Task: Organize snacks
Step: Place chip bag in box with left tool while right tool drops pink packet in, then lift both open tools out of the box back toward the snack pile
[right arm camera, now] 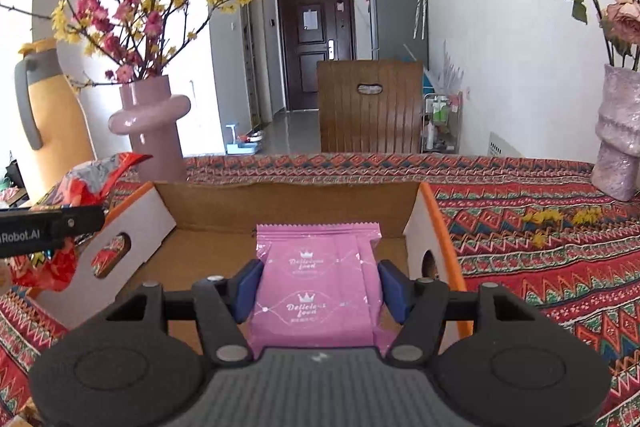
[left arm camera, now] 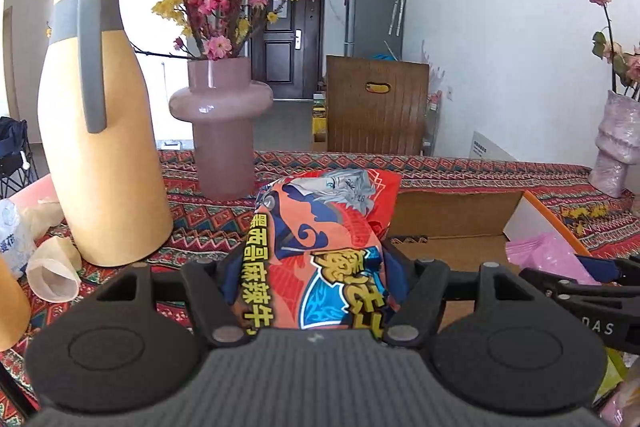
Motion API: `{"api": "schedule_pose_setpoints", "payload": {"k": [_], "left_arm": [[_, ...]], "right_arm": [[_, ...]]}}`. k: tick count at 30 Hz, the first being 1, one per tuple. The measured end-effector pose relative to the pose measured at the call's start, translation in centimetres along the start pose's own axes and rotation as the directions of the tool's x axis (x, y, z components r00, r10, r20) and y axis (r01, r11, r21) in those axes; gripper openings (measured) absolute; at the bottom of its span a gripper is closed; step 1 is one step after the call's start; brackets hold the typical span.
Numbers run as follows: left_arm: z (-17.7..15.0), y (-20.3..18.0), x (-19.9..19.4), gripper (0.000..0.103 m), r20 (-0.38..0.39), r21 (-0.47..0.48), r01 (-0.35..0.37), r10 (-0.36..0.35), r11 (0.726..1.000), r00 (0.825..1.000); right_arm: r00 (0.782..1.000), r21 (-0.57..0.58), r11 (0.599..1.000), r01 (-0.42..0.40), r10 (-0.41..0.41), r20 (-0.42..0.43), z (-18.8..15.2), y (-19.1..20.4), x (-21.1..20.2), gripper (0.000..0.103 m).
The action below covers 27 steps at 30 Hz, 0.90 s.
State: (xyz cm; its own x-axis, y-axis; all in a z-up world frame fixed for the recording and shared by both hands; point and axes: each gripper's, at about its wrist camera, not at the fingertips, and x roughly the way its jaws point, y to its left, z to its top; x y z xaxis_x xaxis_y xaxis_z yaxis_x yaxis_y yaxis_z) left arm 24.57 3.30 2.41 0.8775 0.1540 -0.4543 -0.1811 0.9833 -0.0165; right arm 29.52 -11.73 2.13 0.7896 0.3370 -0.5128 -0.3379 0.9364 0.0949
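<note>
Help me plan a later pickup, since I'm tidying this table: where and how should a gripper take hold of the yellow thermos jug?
Probably by the grey handle of the yellow thermos jug. The jug stands upright on the patterned tablecloth, and its body looks too broad for the jaws. The handle is a narrow vertical strap standing off the side facing the left wrist camera, so come in level from that side, one finger on each edge.
</note>
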Motion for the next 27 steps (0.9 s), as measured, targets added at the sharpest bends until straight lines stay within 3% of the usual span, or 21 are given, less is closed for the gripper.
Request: {"api": "schedule_pose_setpoints", "payload": {"k": [8, 11, 14, 16, 19, 27], "left_arm": [[-0.4, -0.1, -0.5, 0.070, 0.013, -0.006, 0.021, -0.021, 1.000, 1.000], [-0.4, -0.1, -0.9, 0.081, 0.034, -0.008, 0.022, -0.022, 1.000, 0.999], [-0.4, 0.0, -1.2, 0.091, 0.050, -0.016, 0.030, -0.029, 0.999, 0.998], [-0.4, 0.0, -1.6, 0.103, 0.065, -0.023, 0.030, -0.028, 0.999, 0.997], [-0.4, 0.1, -2.2, 0.103, 0.089, -0.028, 0.039, -0.037, 0.999, 0.995], [-0.4, 0.1, -2.5, 0.103, 0.094, -0.035, 0.043, -0.039, 0.998, 0.995]], "right_arm": [[1.000, 0.004, 1.000, -0.003, 0.003, -0.015, -0.6, 0.2, 0.1, 0.062], [1.000, 0.011, 1.000, -0.010, 0.010, 0.002, -0.6, 0.1, -0.6, 0.063], [1.000, 0.020, 1.000, -0.019, 0.018, 0.020, -0.6, -0.1, -1.2, 0.079], [0.999, 0.029, 0.999, -0.021, 0.020, 0.036, -0.7, -0.3, -1.7, 0.092], [0.998, 0.046, 0.999, -0.021, 0.018, 0.057, -0.6, -0.7, -2.2, 0.103], [0.996, 0.062, 0.998, -0.012, 0.006, 0.088, -0.6, -0.9, -2.9, 0.103]]}}
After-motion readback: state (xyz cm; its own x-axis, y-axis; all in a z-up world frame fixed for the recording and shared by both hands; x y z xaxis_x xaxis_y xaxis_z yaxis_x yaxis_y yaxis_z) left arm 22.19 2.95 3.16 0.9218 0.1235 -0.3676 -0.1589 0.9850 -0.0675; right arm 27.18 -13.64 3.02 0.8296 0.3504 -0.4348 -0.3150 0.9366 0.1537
